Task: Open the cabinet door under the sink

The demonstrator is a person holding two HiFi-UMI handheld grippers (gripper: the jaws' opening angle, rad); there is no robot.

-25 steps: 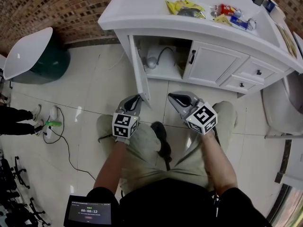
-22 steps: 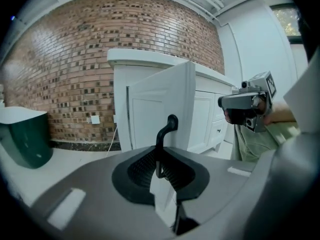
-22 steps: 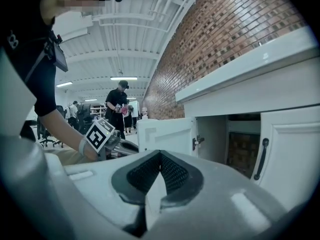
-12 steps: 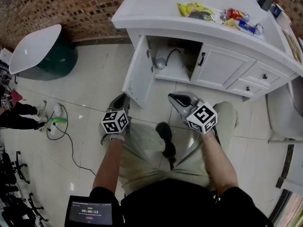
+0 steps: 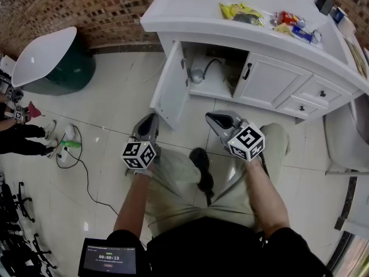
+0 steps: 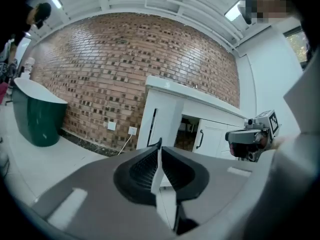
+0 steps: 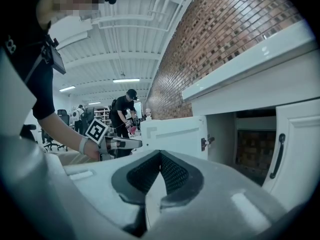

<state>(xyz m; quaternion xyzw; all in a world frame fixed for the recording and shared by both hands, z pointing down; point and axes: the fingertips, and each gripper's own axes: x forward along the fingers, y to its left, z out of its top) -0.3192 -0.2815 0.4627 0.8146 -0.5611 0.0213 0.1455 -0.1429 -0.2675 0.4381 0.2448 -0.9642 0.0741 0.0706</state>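
The white cabinet (image 5: 271,45) stands under the countertop. Its left door (image 5: 172,88) hangs swung out to the left, showing pipework (image 5: 197,75) inside. The right door (image 5: 266,78) with its black handle is closed. My left gripper (image 5: 149,120) hovers just below the open door's lower corner, apart from it. Its jaws are closing, tips almost together, nothing between them (image 6: 159,145). My right gripper (image 5: 216,118) floats in front of the opening, shut and empty (image 7: 160,153). In the right gripper view the door's (image 7: 172,131) inner face and a hinge show.
Snack packets (image 5: 239,11) lie on the countertop. Drawers (image 5: 314,94) sit right of the closed door. A dark green tub with a white rim (image 5: 49,62) stands at the left. A cable and green object (image 5: 68,150) lie on the tiled floor beside someone's feet (image 5: 29,137).
The door has swung wider to the left. My left gripper has come off the door's edge and drawn back to the left. The right gripper has hardly moved.
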